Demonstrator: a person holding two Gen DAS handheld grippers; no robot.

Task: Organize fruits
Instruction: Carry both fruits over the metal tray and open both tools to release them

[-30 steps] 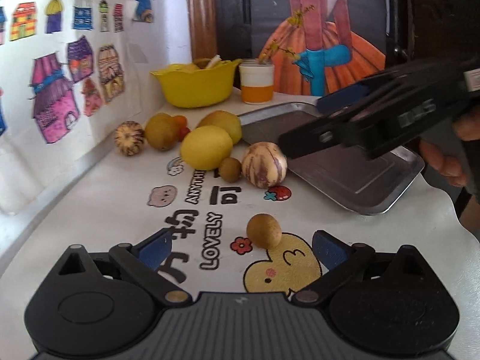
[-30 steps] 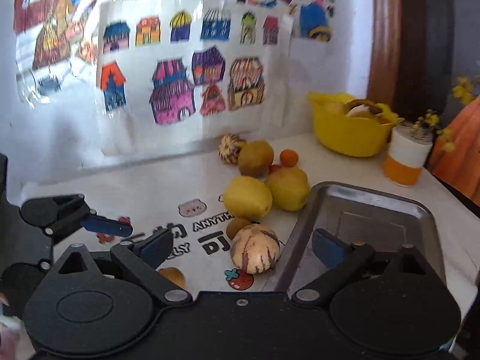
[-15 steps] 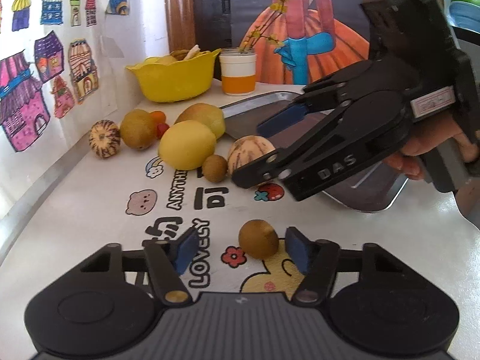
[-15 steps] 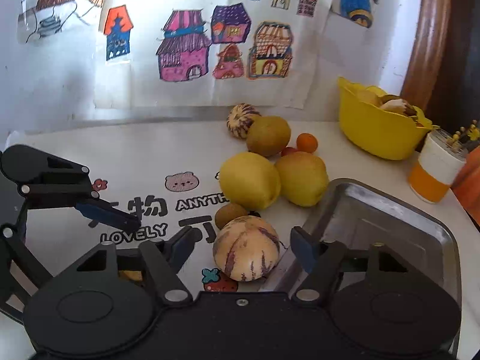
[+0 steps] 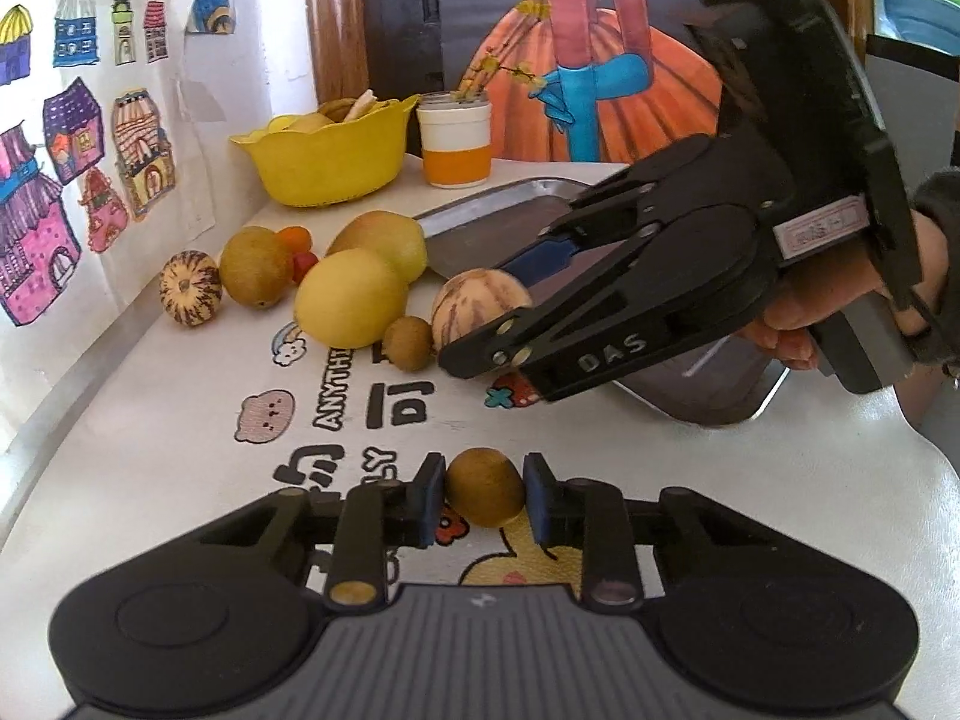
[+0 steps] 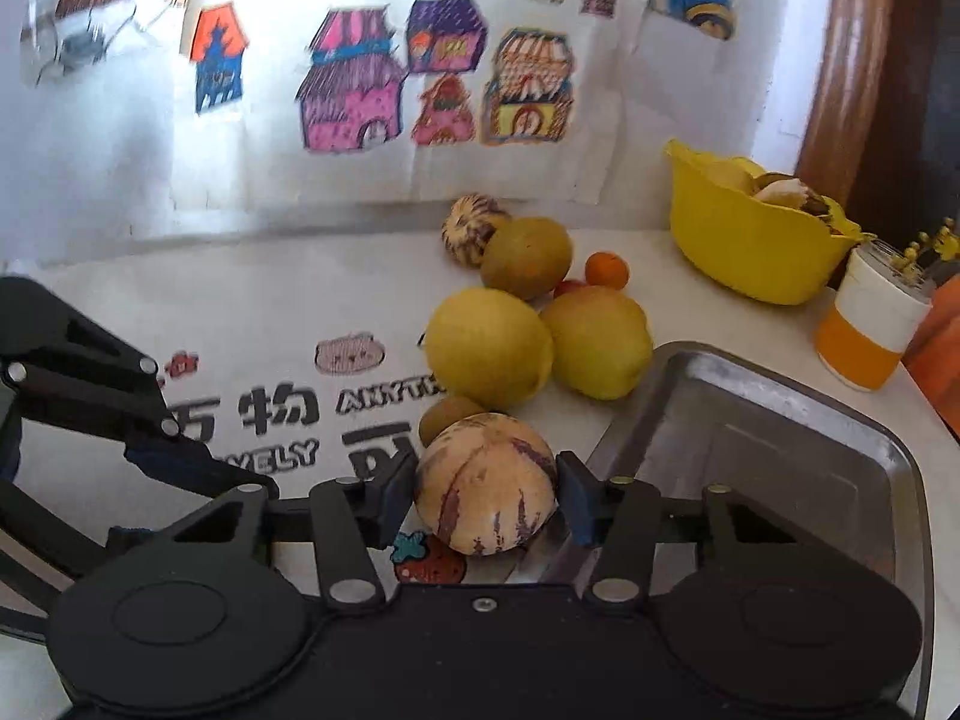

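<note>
Both tongs clamped on fruit.
We judge left gripper (image 5: 484, 495) on the small brown fruit (image 5: 485, 493) and right gripper (image 6: 486, 489) on the striped melon (image 6: 485, 483) risk roll-out: rounded skins.

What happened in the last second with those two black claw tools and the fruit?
Both closed in. The left gripper narrowed around the small brown fruit, its pads now touching or nearly touching it. The right gripper came forward and narrowed around the striped melon beside the metal tray. The other fruits, yellow bowl and cup stayed put.
</note>
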